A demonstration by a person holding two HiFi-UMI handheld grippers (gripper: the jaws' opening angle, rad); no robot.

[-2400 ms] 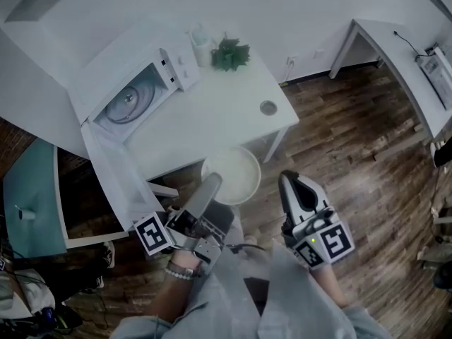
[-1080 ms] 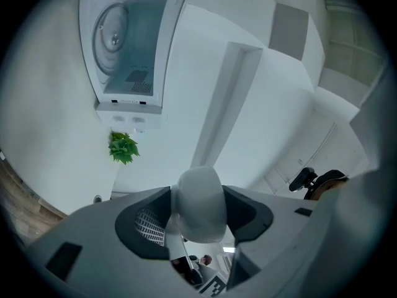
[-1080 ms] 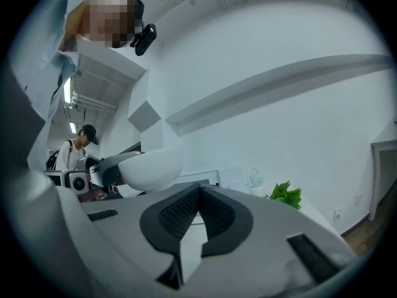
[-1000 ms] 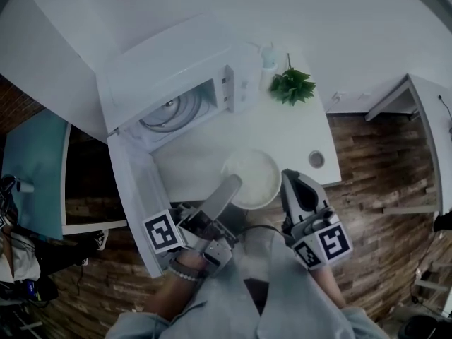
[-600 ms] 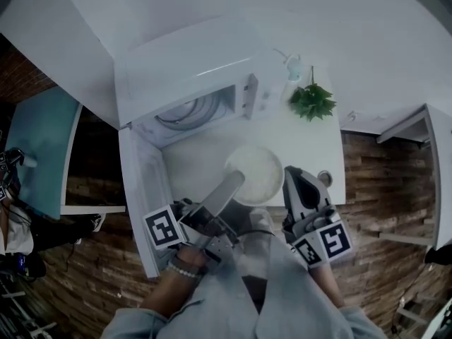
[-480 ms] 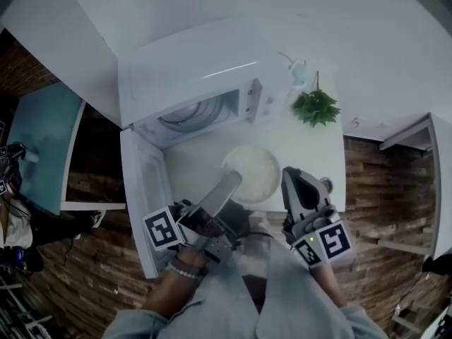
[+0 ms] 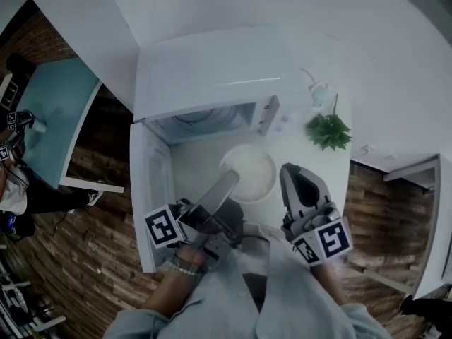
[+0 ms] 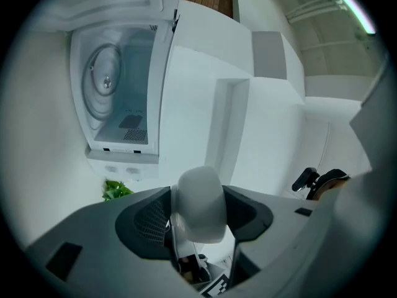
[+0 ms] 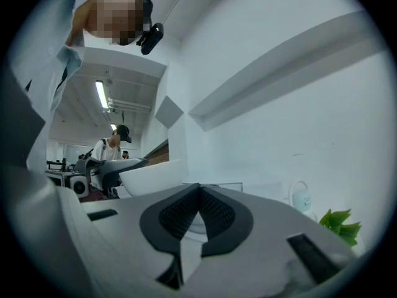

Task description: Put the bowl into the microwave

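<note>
The white bowl (image 7: 248, 173) hangs over the white table (image 7: 192, 162), just in front of the open microwave (image 7: 212, 73). My left gripper (image 7: 232, 179) is shut on the bowl's near-left rim. In the left gripper view the white rim (image 8: 198, 200) sits pinched between the dark pads, and the microwave's cavity with its glass turntable (image 8: 105, 82) lies ahead. My right gripper (image 7: 291, 172) is right of the bowl, shut and empty. In the right gripper view its pads (image 9: 198, 197) meet, and the bowl (image 9: 152, 174) shows to the left.
The microwave's door (image 7: 147, 200) stands swung open on the left, beside my left arm. A green plant (image 7: 329, 131) and a small white bottle (image 7: 318, 94) stand on the table right of the microwave. A teal table (image 7: 49, 111) is far left, above wooden floor.
Both grippers and the bowl have moved in from the table's near edge to a spot right before the microwave's opening. The grip on the bowl is unchanged; the right gripper stays shut.
</note>
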